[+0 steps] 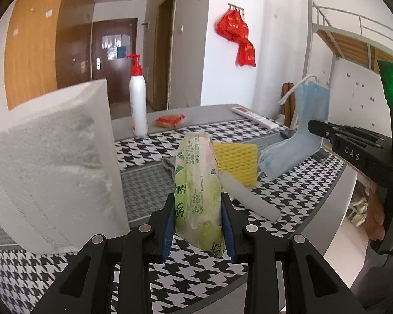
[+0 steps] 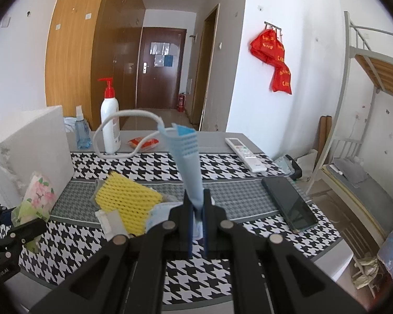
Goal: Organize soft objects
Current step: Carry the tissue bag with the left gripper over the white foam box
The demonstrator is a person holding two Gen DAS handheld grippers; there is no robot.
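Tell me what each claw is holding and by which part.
Left claw: green tissue pack, pinched across its lower end. Right claw: blue face mask, clamped at its lower edge.

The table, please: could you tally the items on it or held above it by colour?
Blue: 2, face mask, spray bottle
Yellow: 1, mesh sponge
Green: 1, tissue pack
White: 3, foam box, pump bottle, remote
Red: 1, snack packet
Black: 1, phone
Total: 9
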